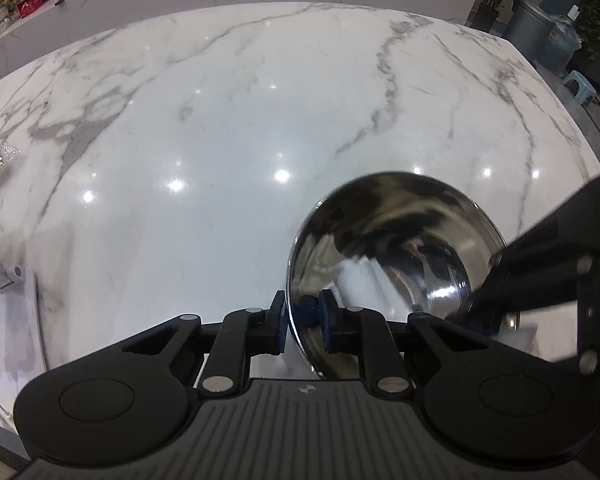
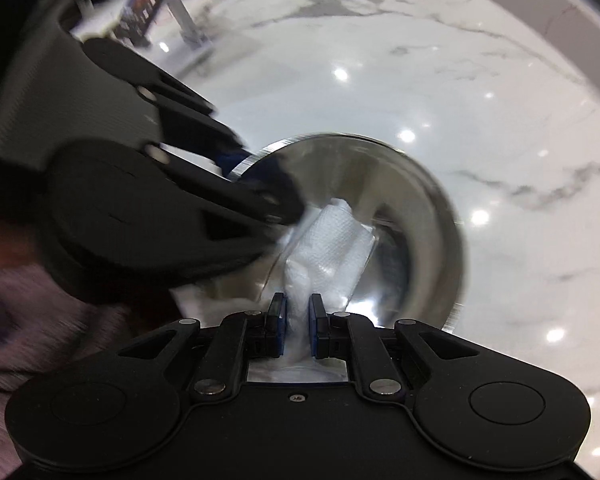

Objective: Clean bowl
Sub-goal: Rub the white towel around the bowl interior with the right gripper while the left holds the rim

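Left wrist view showed the left tool (image 1: 302, 316) clamped on the bowl (image 1: 396, 248) rim, while the right tool (image 2: 298, 316) pinched a paper towel (image 2: 332, 244) inside it, on the table (image 1: 220, 120).

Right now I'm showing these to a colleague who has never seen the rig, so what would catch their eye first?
Probably the shiny steel bowl, tipped on the white marble table, with the left gripper clamped on its near rim. Next, the white paper towel reaching into the bowl, pinched by the right gripper. The right wrist view is blurred.
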`<state>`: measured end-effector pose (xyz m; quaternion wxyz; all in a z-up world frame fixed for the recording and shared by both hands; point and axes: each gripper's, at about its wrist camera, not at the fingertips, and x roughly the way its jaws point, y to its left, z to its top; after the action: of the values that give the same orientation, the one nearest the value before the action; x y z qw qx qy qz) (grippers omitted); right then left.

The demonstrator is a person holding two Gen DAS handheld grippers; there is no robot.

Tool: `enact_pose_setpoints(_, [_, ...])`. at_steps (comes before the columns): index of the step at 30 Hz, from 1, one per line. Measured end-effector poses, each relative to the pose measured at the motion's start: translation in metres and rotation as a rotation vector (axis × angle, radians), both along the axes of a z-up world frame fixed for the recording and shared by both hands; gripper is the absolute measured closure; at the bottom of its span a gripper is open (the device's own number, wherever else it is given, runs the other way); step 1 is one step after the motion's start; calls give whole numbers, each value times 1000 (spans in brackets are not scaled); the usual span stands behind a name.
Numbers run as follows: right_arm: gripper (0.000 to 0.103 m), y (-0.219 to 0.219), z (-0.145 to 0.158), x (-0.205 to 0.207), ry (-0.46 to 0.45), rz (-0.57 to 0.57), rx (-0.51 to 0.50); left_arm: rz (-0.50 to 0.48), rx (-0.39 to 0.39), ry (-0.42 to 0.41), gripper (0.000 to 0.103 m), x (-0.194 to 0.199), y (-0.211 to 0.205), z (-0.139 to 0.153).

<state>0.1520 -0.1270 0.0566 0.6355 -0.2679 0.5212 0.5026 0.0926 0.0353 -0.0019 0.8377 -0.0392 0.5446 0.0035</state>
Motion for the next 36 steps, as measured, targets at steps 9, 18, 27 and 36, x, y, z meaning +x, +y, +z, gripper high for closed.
enact_pose_setpoints(9, [94, -37, 28, -30, -77, 45, -86, -12, 3, -6, 88, -1, 1, 0])
enact_pose_setpoints(18, [94, -68, 39, -27, -271, 72, -136, 5, -17, 13, 88, -2, 0, 0])
enact_pose_setpoints(27, [94, -111, 54, 0, -207, 21, -104, -28, -54, 46, 79, -18, -6, -3])
enact_pose_setpoints(36, [94, -55, 30, -4, -98, 4, -61, -12, 3, 15, 87, -8, -1, 0])
